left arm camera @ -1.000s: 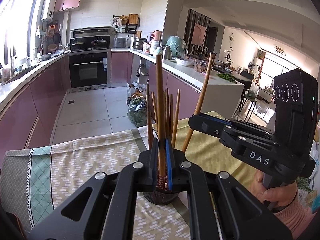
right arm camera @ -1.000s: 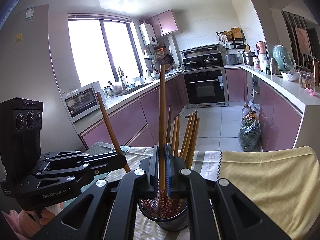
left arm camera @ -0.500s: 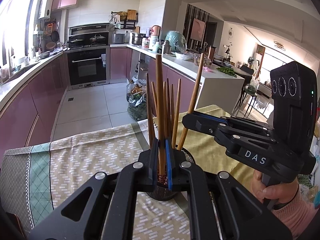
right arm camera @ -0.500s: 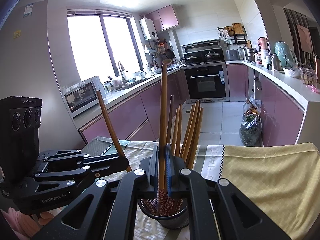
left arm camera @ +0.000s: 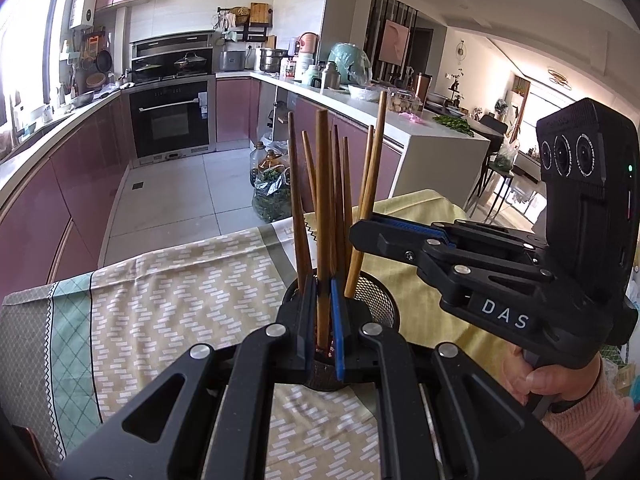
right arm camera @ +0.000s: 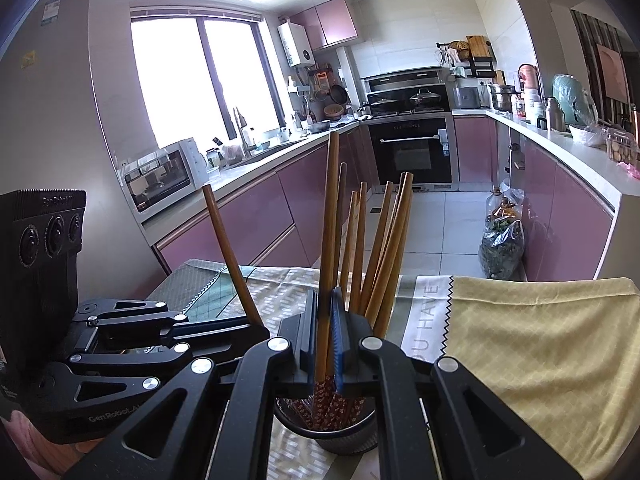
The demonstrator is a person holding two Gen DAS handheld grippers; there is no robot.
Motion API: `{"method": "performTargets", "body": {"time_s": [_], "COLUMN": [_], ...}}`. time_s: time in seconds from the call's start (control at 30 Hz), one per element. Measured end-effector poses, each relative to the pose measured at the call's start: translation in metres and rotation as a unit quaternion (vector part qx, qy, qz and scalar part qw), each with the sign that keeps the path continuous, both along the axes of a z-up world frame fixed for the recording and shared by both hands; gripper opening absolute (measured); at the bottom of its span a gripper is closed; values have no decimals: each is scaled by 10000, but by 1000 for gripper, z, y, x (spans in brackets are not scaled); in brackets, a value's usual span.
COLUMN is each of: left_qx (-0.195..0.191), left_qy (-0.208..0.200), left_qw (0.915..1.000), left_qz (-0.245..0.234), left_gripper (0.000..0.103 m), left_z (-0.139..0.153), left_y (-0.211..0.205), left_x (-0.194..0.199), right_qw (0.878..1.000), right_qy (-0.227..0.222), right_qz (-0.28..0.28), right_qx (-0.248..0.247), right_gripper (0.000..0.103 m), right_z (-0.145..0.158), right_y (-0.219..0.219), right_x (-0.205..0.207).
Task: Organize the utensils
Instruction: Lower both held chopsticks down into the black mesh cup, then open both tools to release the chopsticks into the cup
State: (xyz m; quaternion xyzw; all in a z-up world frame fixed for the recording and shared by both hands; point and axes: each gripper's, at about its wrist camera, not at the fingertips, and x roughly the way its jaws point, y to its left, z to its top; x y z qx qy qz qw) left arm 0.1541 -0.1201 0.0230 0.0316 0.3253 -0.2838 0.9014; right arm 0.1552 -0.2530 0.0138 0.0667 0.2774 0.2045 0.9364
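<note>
A black mesh cup (left arm camera: pixel 380 300) stands on the patterned cloth and holds several wooden chopsticks (left arm camera: pixel 338 200). My left gripper (left arm camera: pixel 322 328) is shut on one upright chopstick (left arm camera: pixel 323 208) whose lower end is in the cup. My right gripper (right arm camera: pixel 325 340) is shut on another chopstick (right arm camera: pixel 329 232), its patterned lower end inside the cup (right arm camera: pixel 344 438). In the left wrist view the right gripper (left arm camera: pixel 360 236) comes in from the right, with its chopstick (left arm camera: pixel 370 200) slanting down into the cup. In the right wrist view the left gripper (right arm camera: pixel 256 330) enters from the left with its chopstick (right arm camera: pixel 230 248).
The table carries a beige and green patterned cloth (left arm camera: pixel 180 300) and a yellow cloth (right arm camera: pixel 540 352). Behind are purple kitchen cabinets, an oven (left arm camera: pixel 170 120) and a bag of greens on the floor (left arm camera: pixel 272 196). The table's far edge drops to the tiled floor.
Both grippers have moved down with their chopsticks, so the chopsticks sit lower in the cup. The cup now shows more fully under the fingers.
</note>
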Motion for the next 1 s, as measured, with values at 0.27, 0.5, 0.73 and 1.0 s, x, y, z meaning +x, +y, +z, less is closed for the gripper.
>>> {"method": "performTargets", "body": {"time_s": [0.27, 0.5, 0.73, 1.0], "left_qx": [28, -5, -16, -106], "left_qy": [99, 227, 253, -68], "left_qw": [9999, 9997, 9997, 9991], "left_qz": [10, 46, 64, 416], "left_gripper": [8, 8, 10, 37], "left_z": [-10, -19, -27, -28], "left_y": [-3, -2, 0, 21], "left_x": [11, 18, 19, -2], "right_qw": [9999, 9997, 9996, 9999], "right_qy": [146, 238, 242, -6], "right_qz": [-14, -99, -156, -122], "right_qx": [-21, 31, 69, 45], "right_gripper": [7, 7, 16, 39], "right_z": [-7, -12, -15, -7], "right_y": [5, 3, 4, 4], "right_x": [10, 14, 10, -12]}}
